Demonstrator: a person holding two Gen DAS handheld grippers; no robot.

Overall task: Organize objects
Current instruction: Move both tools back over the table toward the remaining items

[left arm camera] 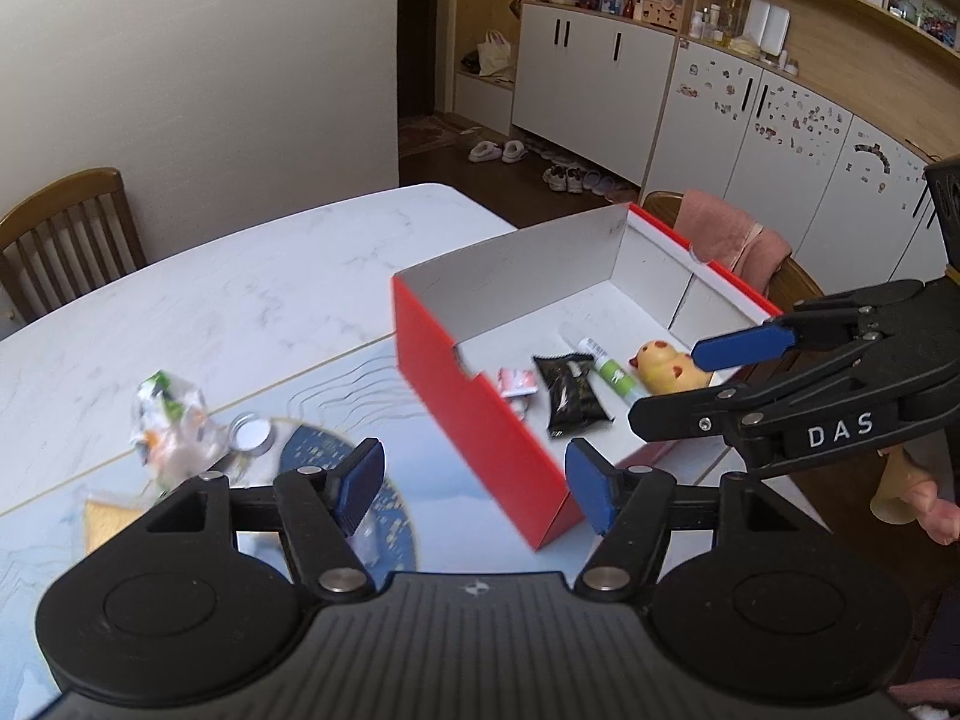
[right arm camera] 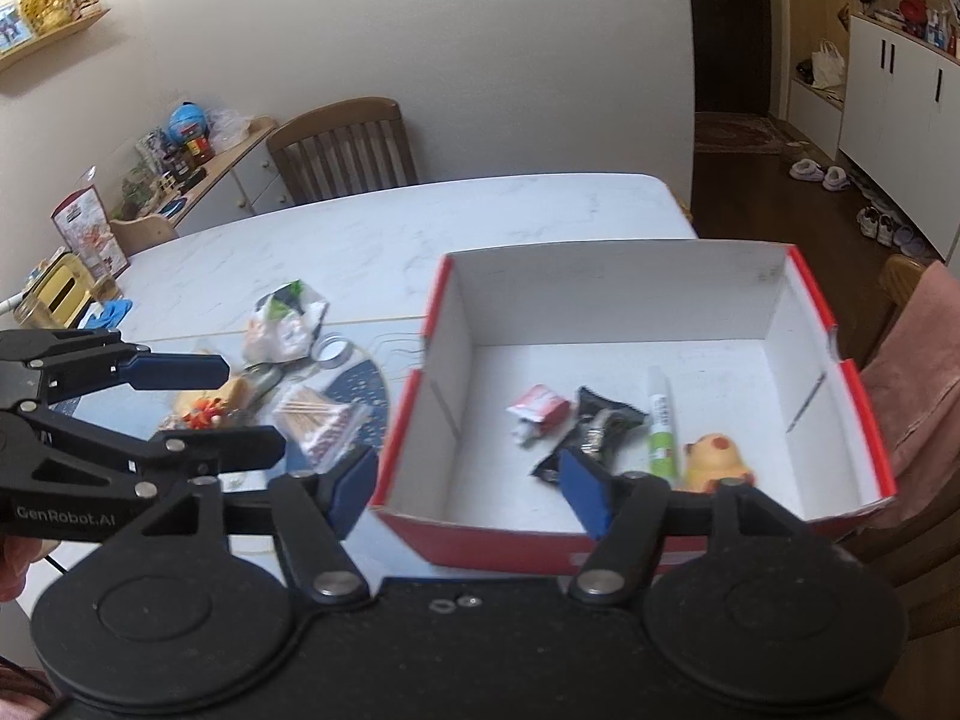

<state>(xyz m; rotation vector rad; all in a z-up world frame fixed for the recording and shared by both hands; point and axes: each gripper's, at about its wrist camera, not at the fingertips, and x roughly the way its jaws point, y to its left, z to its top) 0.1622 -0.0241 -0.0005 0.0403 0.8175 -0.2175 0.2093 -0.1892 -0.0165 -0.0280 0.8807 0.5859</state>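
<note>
Both grippers have their fingers spread apart with nothing between them. The left gripper [left arm camera: 474, 489] hangs over the desk [left arm camera: 240, 300], beside the near corner of the red box [left arm camera: 480, 432]. The right gripper [right arm camera: 468, 492] hangs over the box's near wall. Ahead of the right fingers [right arm camera: 585, 495], on the box floor, lie a red packet [right arm camera: 540, 411], a black packet [right arm camera: 594, 429], a green tube [right arm camera: 660, 426] and a yellow duck [right arm camera: 717, 459]. Left of the box, beyond the left fingers [left arm camera: 360, 483], sit a white bag [left arm camera: 171, 420], a tin lid [left arm camera: 252, 433] and a toothpick pack [right arm camera: 321, 423].
</note>
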